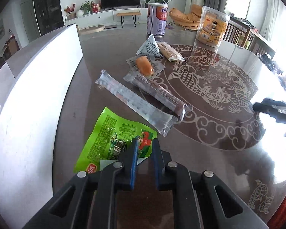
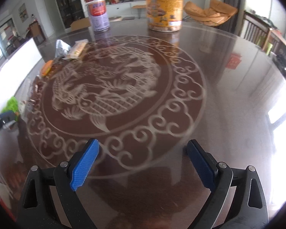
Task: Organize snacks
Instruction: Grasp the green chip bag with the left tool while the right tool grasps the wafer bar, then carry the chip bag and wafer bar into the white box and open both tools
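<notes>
My left gripper [image 1: 145, 143] is shut on the corner of a green snack packet [image 1: 112, 141] that lies on the dark glass table [image 1: 209, 133]. Beyond it lie a clear long wrapped stick [image 1: 133, 100], a dark wrapped bar [image 1: 158, 92], an orange bun in clear wrap [image 1: 145, 66], a grey triangular packet [image 1: 149, 46] and a beige wrapped biscuit [image 1: 169, 52]. My right gripper [image 2: 143, 148] is open and empty, low over the table's fish pattern [image 2: 108, 87]. The green packet [image 2: 12, 103] shows at that view's left edge.
A white box [image 1: 34, 87] stands along the table's left side. A purple tin [image 1: 157, 20] and a clear jar with an orange label [image 1: 212, 26] stand at the far edge; they also show in the right wrist view as the tin [image 2: 99, 15] and the jar [image 2: 165, 7]. Chairs stand at the right.
</notes>
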Demonstrator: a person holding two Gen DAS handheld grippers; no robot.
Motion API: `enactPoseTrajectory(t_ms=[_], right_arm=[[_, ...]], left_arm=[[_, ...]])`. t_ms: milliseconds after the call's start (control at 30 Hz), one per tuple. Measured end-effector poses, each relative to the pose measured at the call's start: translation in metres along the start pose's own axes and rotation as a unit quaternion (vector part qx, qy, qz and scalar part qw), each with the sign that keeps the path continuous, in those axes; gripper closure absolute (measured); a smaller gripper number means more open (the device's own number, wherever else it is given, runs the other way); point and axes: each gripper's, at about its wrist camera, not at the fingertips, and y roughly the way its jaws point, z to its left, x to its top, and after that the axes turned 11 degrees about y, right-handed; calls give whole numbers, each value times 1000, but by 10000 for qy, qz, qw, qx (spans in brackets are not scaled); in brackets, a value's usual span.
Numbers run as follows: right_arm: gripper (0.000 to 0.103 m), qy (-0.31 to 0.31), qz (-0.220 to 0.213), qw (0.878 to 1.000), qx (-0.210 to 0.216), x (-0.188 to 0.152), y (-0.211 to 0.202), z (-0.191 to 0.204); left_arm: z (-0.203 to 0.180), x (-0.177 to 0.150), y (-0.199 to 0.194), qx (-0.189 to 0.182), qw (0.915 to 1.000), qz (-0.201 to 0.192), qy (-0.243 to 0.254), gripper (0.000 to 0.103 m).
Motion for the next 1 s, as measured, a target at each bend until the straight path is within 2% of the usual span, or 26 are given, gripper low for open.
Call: enactPoseTrajectory(t_ms=[167,200,233,300,333,433,500,533,633,767,867,1000], right_arm=[[10,-660,-371,9946,707,80,20,85],[10,-776,-391,9935,731,94,28,101],[10,-883,-342,9929,724,110,40,119],[12,-1015,-149,9930,583,132,69,147],[18,-1049,-67,9932,493,137,81,155],[57,-1157,303,9922,365,145,115,173],[63,-1170,568,9912,261,142,131,178],[69,-1199,428,9915,258,141,127,179],[69,-1021,457,9921,572,131,113,168],[69,-1017,603,9892,868,96,82,139],[69,-979,699,9871,1056,64,55,110],[69,-956,660,9880,1014,25,21,73]], left_arm=[[3,-13,-22,-120,9992,-313,-238,84],[4,-14,-27,-163,9988,-349,-297,73],[6,-16,-32,-177,9984,-401,-366,53],[8,-20,-44,-143,9974,-536,-461,29],[9,-22,-50,-129,9968,-626,-475,26],[13,-26,-63,-136,9965,-675,-470,26],[15,-25,-64,-176,9970,-634,-401,26],[14,-24,-65,-189,9976,-594,-314,26],[8,-19,-57,-63,9990,-397,175,26],[-1,-9,-38,171,9969,-179,744,26],[0,-1,-17,265,9954,29,923,26],[7,0,12,293,9940,340,998,25]])
